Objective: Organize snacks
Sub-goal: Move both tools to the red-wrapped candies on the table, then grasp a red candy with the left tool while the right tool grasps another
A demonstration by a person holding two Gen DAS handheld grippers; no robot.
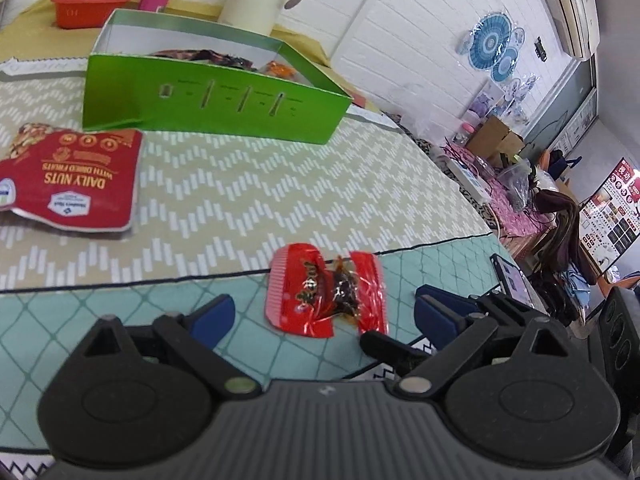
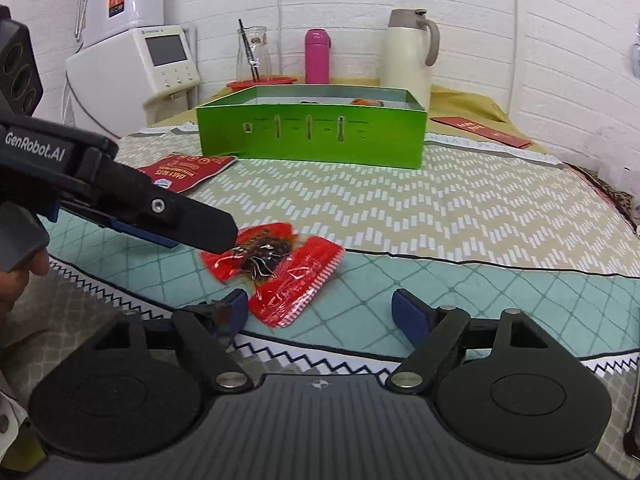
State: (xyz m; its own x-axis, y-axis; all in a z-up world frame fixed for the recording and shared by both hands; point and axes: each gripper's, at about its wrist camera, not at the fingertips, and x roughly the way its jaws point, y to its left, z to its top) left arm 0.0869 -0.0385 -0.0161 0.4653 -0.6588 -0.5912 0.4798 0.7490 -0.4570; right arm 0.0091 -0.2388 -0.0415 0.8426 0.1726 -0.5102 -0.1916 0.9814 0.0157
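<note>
A small red snack packet (image 1: 326,290) (image 2: 276,270) with a dark clear window lies on the teal part of the table cloth. My left gripper (image 1: 324,314) is open, its blue-padded fingers either side of the packet's near end. In the right wrist view the left gripper (image 2: 208,232) comes in from the left, its tip at the packet's far edge. My right gripper (image 2: 320,312) is open just before the packet, with nothing between its fingers. A red Daily Nuts pouch (image 1: 70,178) (image 2: 184,170) lies flat. The open green box (image 1: 208,96) (image 2: 312,132) behind holds a few snacks.
A cream thermos jug (image 2: 410,54), a pink bottle (image 2: 317,56), a glass with straws (image 2: 253,54) and an orange bowl (image 1: 90,8) stand behind the box. A red envelope (image 2: 484,132) lies at the right. A white appliance (image 2: 136,60) stands at the left. A hand (image 2: 16,284) holds the left gripper.
</note>
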